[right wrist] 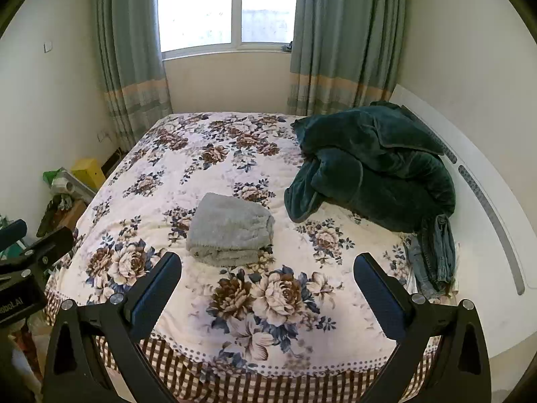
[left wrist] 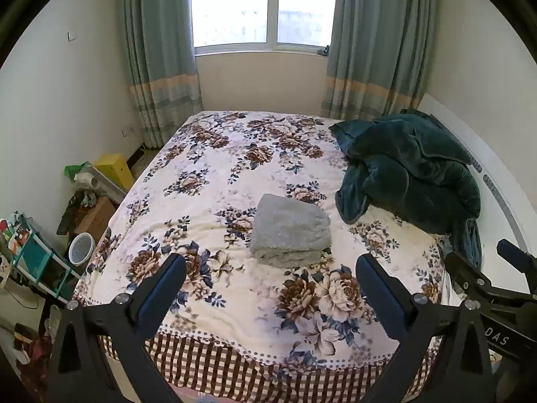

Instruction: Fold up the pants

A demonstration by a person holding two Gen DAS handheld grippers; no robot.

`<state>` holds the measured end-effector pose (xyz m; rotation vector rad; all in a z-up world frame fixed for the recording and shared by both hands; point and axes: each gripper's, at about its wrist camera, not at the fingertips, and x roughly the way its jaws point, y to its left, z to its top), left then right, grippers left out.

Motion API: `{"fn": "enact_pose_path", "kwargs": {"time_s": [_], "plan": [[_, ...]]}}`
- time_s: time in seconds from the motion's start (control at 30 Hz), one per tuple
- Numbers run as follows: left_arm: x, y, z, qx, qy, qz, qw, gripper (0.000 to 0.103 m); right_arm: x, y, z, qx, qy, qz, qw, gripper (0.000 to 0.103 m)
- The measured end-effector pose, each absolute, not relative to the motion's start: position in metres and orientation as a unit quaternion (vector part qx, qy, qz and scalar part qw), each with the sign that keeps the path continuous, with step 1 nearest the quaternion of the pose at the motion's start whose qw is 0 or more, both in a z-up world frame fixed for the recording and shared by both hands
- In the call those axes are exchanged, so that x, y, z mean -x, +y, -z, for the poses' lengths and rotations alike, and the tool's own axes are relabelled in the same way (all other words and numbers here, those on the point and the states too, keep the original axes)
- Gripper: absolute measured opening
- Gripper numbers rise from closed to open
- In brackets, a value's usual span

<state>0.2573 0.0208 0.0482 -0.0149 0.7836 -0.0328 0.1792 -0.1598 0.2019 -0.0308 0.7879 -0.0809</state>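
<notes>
Grey fleecy pants (left wrist: 290, 231) lie folded into a thick square bundle in the middle of the floral bedspread (left wrist: 235, 174); they also show in the right wrist view (right wrist: 231, 230). My left gripper (left wrist: 270, 285) is open and empty, held above the bed's near edge, short of the bundle. My right gripper (right wrist: 266, 283) is open and empty too, at a similar height and distance. The right gripper's body shows at the right edge of the left wrist view (left wrist: 486, 282). The left gripper's body shows at the left edge of the right wrist view (right wrist: 30, 262).
A crumpled dark green blanket (right wrist: 372, 164) lies on the bed's right side, with blue jeans (right wrist: 433, 255) by the white headboard (right wrist: 490, 201). Boxes, a yellow container (left wrist: 112, 169) and shelves crowd the floor at left. Curtains and a window (left wrist: 265, 6) are behind the bed.
</notes>
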Motion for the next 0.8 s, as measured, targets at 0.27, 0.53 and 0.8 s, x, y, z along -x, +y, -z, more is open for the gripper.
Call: {"fn": "enact_pose_path", "kwargs": {"time_s": [0.27, 0.53, 0.8], "plan": [[-0.252, 0.022, -0.055, 0.004, 0.378, 0.013, 0.926, 0.103, -0.174, -0.161, -0.210, 0.015, 0.380, 0.043, 0.924, 0.103], [-0.251, 0.022, -0.061, 0.006, 0.374, 0.007, 0.928, 0.103, -0.175, -0.166, -0.214, 0.016, 0.377, 0.040, 0.925, 0.103], [-0.250, 0.021, -0.063, 0.005, 0.373, 0.005, 0.928, 0.103, -0.169, -0.168, -0.219, 0.013, 0.374, 0.036, 0.926, 0.103]]}}
